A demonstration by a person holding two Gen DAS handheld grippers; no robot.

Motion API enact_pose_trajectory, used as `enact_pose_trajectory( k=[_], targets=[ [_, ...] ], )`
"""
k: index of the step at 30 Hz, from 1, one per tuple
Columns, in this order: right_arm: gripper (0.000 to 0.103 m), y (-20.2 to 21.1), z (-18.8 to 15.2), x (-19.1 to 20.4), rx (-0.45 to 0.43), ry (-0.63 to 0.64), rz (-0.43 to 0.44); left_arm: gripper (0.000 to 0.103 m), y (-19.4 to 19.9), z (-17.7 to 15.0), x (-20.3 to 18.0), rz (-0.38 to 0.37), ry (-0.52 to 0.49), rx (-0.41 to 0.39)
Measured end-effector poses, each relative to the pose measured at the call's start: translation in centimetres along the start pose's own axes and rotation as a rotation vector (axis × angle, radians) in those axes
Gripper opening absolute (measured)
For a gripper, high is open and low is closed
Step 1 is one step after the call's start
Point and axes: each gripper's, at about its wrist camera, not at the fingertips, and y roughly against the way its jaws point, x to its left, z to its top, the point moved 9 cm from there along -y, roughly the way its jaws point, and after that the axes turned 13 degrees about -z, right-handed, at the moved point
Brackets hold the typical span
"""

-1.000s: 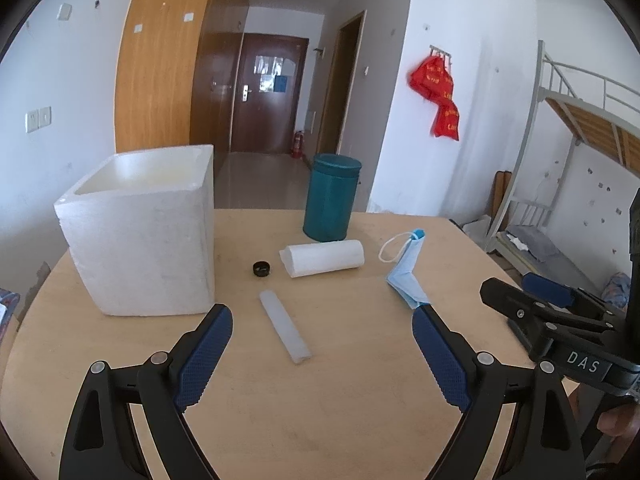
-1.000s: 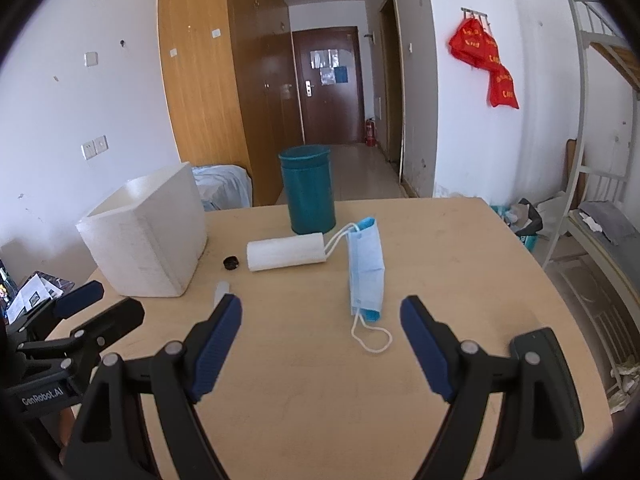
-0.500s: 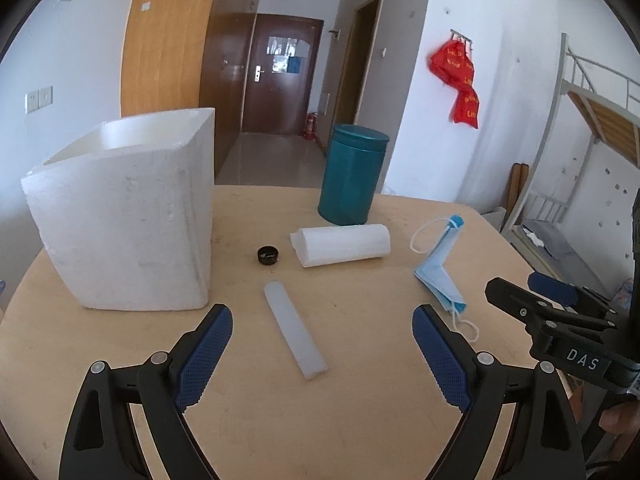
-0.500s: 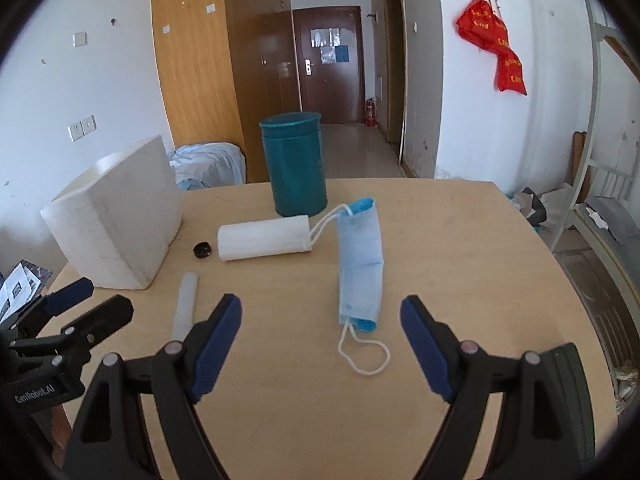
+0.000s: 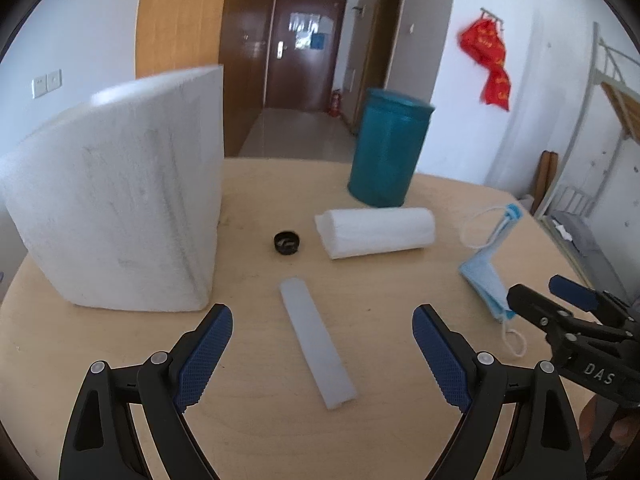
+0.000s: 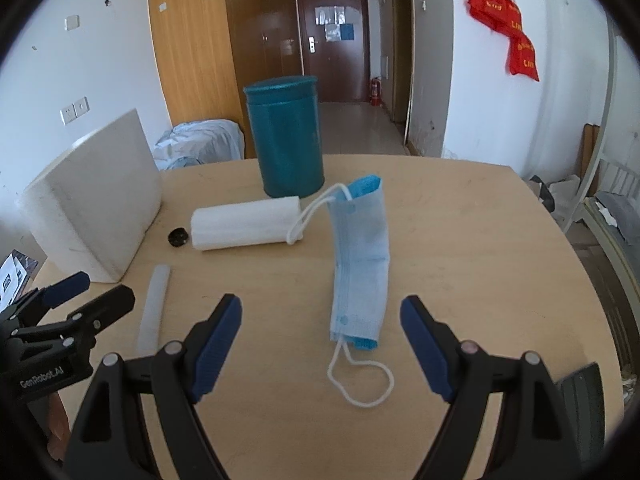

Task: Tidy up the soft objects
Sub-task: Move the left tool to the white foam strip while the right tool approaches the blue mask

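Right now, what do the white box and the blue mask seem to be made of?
White box: likely foam polystyrene, matte, with thick walls and a grainy, scuffed surface. Face mask: probably thin nonwoven fabric, soft and pleated, folded over, with white elastic loops.

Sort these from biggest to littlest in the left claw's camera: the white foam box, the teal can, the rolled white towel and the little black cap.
1. White foam box, though it sits nearest the camera.
2. Teal round can.
3. Rolled white towel.
4. Small black cap.
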Motion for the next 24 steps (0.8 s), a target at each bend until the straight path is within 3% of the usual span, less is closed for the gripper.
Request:
enact_pose_trajectory(
  k=[24],
  targets=[
    [0.085, -4.0, -0.4, -1.0, 0.085, 0.014, -0.015, 0.091, -4.3, -0.7, 1.0, 0.064, -0.002, 0.100]
  ],
)
